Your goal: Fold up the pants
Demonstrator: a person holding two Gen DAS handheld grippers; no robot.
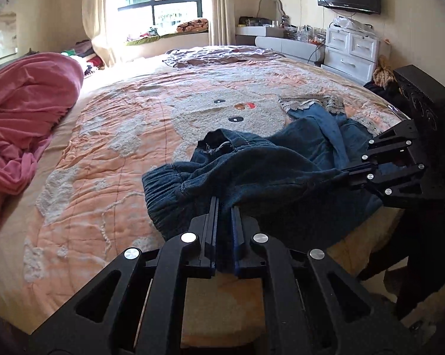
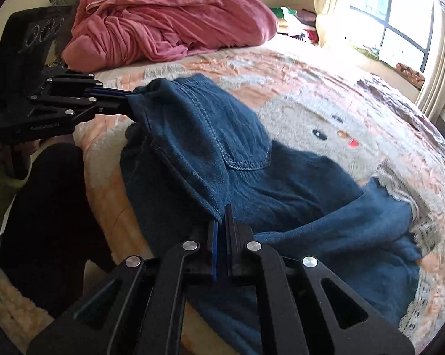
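Dark blue denim pants [image 1: 266, 162] lie rumpled near the bed's front edge, with lace-trimmed leg ends [image 1: 311, 102] pointing away. My left gripper [image 1: 224, 205] is shut on the gathered waistband at one side. My right gripper [image 1: 342, 173] comes in from the right, shut on the other side of the waist. In the right wrist view the pants [image 2: 281, 183] spread ahead with a back pocket showing. There my right gripper [image 2: 222, 216] pinches a fold of denim, and my left gripper [image 2: 129, 100] holds the far waist corner lifted off the bed.
A peach quilt [image 1: 104, 148] with a bear figure covers the bed. A pink blanket [image 1: 24, 112] is heaped at the head end. A brown cover [image 1: 222, 54] lies at the far end. A white dresser [image 1: 352, 50] stands beyond. A person's dark leg [image 2: 50, 222] stands by the bed edge.
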